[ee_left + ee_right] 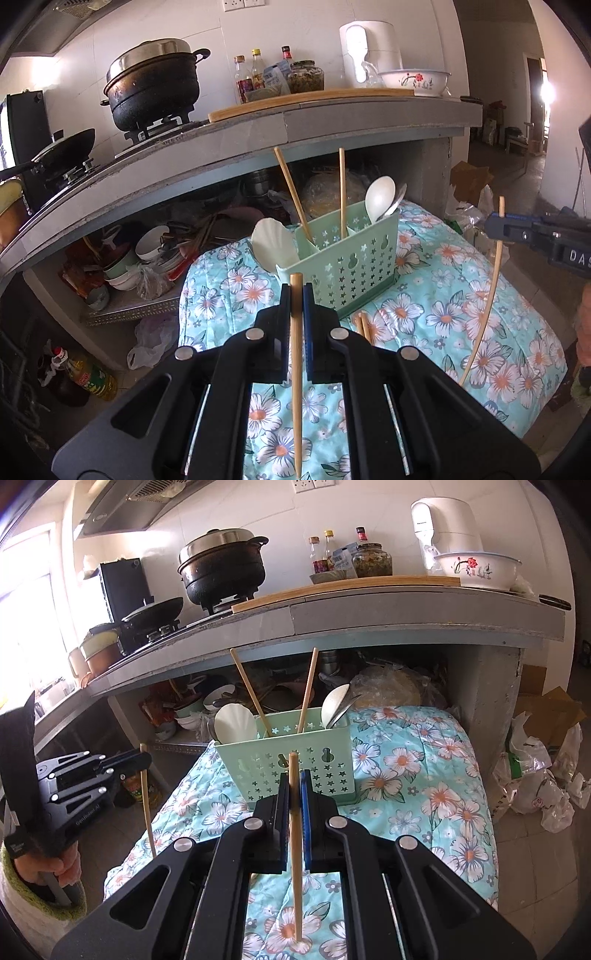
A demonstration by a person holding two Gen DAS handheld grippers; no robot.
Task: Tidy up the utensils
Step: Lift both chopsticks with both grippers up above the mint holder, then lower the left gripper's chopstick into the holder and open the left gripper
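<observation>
Step in hand: carrying. Left gripper [296, 295] and right gripper [294, 786] each clamp a bamboo chopstick [296, 369] upright near the perforated mint-green plastic caddy [343, 262]. Next, probably, lower each tip into the chopstick compartment.

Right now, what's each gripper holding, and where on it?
Left gripper clamps a chopstick near its upper end. Right gripper clamps another chopstick, also near the top. Both hang roughly upright.

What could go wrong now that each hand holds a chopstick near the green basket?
1. The left gripper pinches its wooden chopstick near the top end, so the long free part could swing or slip.
2. The two chopsticks leaning in the perforated green plastic basket could block insertion.
3. The light basket on the soft floral quilt could tip if nudged.
</observation>
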